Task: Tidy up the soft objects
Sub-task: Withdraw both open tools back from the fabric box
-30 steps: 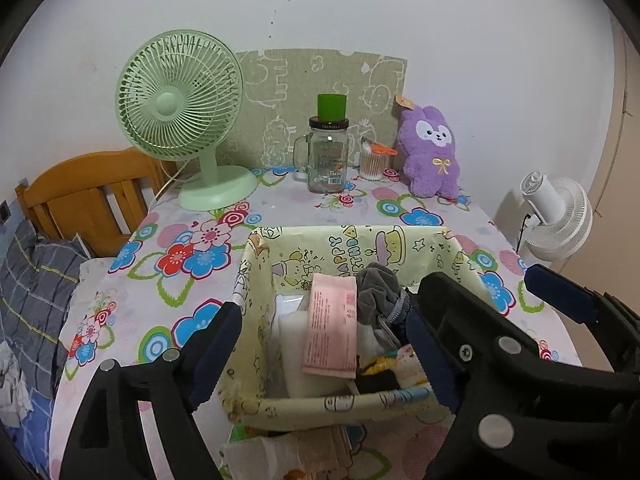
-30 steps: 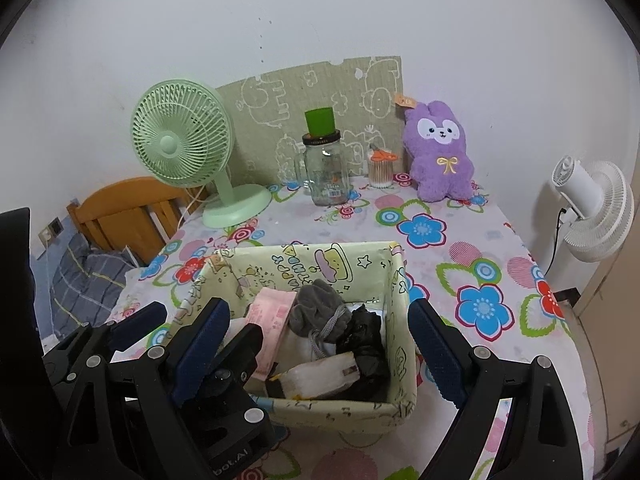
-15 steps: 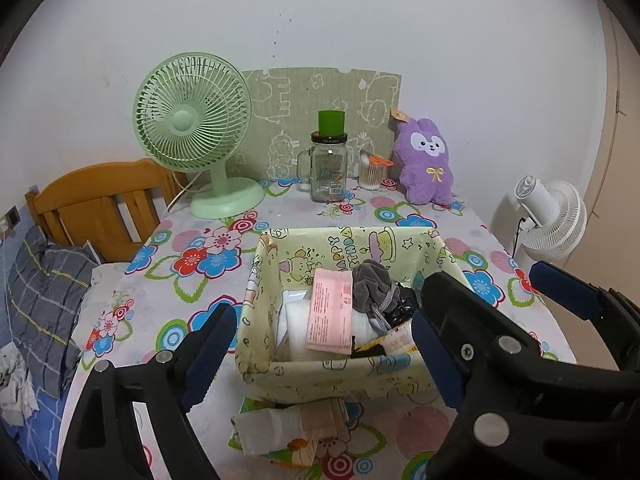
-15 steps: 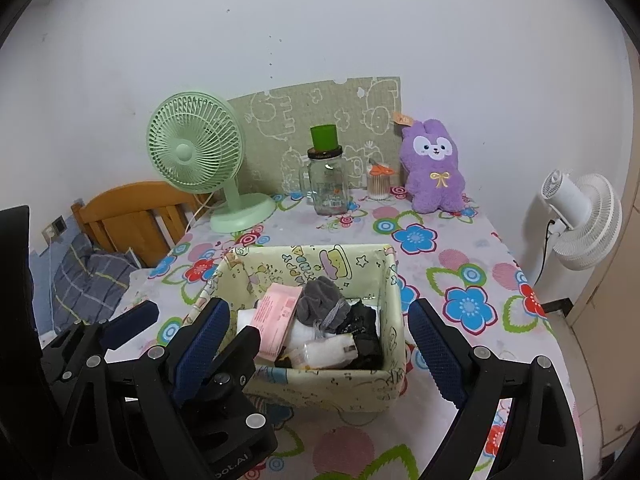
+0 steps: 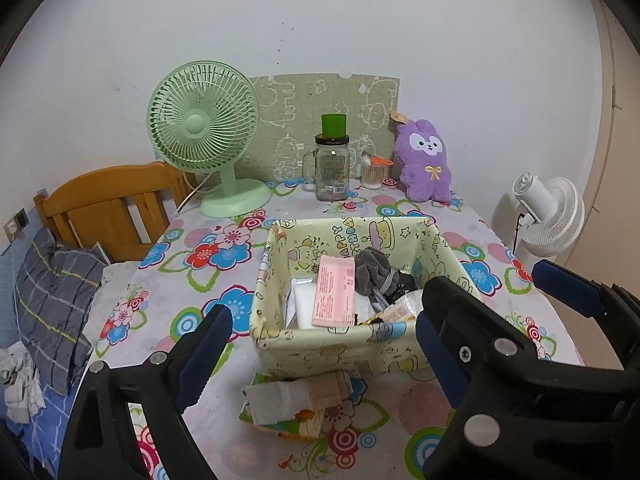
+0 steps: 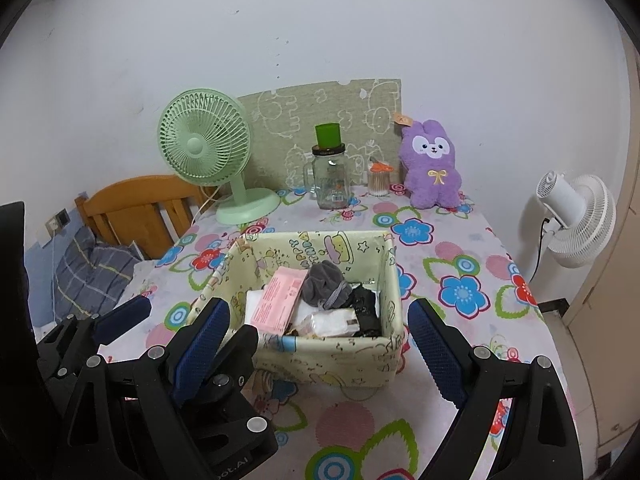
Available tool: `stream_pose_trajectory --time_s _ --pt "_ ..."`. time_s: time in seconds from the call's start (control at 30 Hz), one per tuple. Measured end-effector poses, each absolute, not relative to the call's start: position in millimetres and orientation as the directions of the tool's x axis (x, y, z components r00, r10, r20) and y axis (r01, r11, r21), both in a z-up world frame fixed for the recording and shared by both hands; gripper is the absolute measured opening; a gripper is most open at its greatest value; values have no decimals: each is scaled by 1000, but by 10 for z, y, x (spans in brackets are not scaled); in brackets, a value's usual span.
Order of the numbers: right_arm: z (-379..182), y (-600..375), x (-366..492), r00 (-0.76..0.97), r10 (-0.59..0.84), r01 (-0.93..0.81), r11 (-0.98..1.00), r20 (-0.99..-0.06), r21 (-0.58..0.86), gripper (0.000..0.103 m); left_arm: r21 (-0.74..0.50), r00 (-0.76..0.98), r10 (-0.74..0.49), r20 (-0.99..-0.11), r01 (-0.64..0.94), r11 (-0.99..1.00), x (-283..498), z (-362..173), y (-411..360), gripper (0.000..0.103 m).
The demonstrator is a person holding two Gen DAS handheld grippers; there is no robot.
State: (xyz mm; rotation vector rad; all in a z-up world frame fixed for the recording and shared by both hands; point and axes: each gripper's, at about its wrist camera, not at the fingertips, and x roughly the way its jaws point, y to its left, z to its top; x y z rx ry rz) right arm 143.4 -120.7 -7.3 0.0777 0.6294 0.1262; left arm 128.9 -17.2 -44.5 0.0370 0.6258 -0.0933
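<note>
Fabric basket [image 5: 344, 350] untouched — left jaws opening, right jaws wide, both empty.

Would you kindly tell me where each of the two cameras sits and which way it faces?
Left wrist: rides the left hand-held gripper, angled down over the floral table at the fabric basket; its blue-padded jaws are opening, nothing between them, and the right hand-held gripper crosses on the right.
Right wrist: rides the right hand-held gripper, facing the same way; jaws wide and empty, left hand-held gripper low left.
Shared: basket, green fan, glass jar, purple plush, white fan.
</note>
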Motion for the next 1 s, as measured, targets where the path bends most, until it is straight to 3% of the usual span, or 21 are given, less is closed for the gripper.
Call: stream_pose_trajectory --time_s 1.0 --pt "-561 -930 1207 751 162 -158 985 -640 64 92 30 746 -42 -664 83 996 1064 -990 159 95"
